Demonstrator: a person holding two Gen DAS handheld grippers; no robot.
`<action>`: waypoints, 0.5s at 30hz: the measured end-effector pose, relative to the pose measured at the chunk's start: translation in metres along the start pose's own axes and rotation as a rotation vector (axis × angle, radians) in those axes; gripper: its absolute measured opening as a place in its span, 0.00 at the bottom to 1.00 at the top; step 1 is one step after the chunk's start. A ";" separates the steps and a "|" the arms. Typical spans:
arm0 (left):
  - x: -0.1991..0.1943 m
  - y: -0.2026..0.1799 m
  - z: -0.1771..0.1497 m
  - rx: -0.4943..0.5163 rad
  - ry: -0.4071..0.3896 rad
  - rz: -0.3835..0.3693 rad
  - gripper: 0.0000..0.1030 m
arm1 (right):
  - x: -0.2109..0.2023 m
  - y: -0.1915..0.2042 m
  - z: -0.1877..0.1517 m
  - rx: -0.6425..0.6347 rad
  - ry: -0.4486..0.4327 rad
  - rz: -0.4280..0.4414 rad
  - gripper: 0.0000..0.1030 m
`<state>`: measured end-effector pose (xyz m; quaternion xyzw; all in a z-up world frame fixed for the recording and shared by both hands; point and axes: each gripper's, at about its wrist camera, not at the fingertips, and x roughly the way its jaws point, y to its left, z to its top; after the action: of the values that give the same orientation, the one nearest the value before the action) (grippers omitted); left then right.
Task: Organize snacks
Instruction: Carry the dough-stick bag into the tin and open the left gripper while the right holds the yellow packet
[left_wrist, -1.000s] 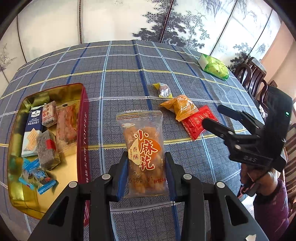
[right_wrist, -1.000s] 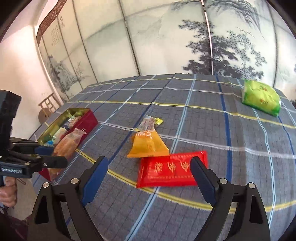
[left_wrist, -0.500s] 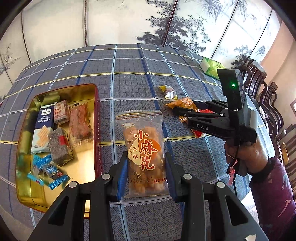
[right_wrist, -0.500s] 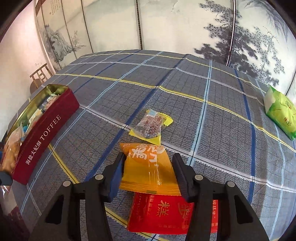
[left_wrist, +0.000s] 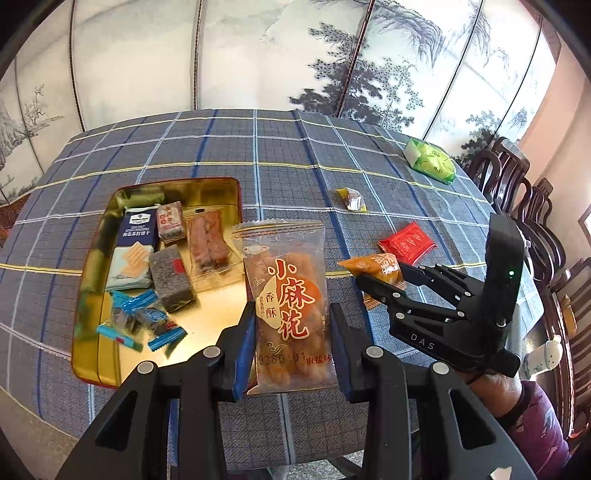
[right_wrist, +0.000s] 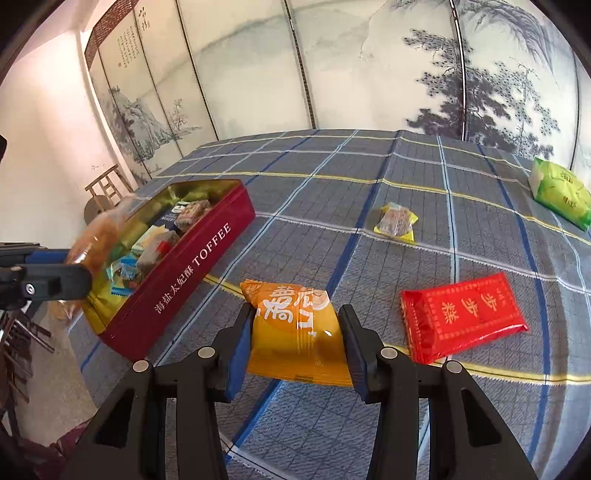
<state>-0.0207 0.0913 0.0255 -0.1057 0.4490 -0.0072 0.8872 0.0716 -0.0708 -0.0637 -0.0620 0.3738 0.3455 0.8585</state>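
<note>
Left gripper (left_wrist: 291, 347): clamped on the twist-snack packet (left_wrist: 286, 299), long axis upright in the frame.
Right gripper (right_wrist: 295, 343): clamped on the orange packet (right_wrist: 295, 332), off the tablecloth (right_wrist: 369, 192).
Tin (left_wrist: 86, 258): left of centre in the left view; the left gripper is nearer.
Loose: red packet (right_wrist: 463, 317), right.

2 close wrist views looking forward, both sharing toffee tin (left_wrist: 236, 192) (right_wrist: 207, 254)
</note>
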 end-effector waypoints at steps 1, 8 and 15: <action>-0.003 0.005 -0.002 -0.006 -0.005 0.001 0.32 | 0.003 0.001 -0.002 0.003 0.007 -0.009 0.45; -0.014 0.036 -0.014 -0.033 -0.022 0.040 0.32 | 0.018 0.000 -0.008 0.040 0.044 -0.057 0.45; -0.014 0.052 -0.024 -0.019 -0.054 0.106 0.32 | 0.023 0.004 -0.009 0.043 0.049 -0.088 0.45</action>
<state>-0.0526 0.1391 0.0133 -0.0904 0.4301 0.0471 0.8970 0.0748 -0.0588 -0.0850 -0.0682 0.3990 0.2977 0.8646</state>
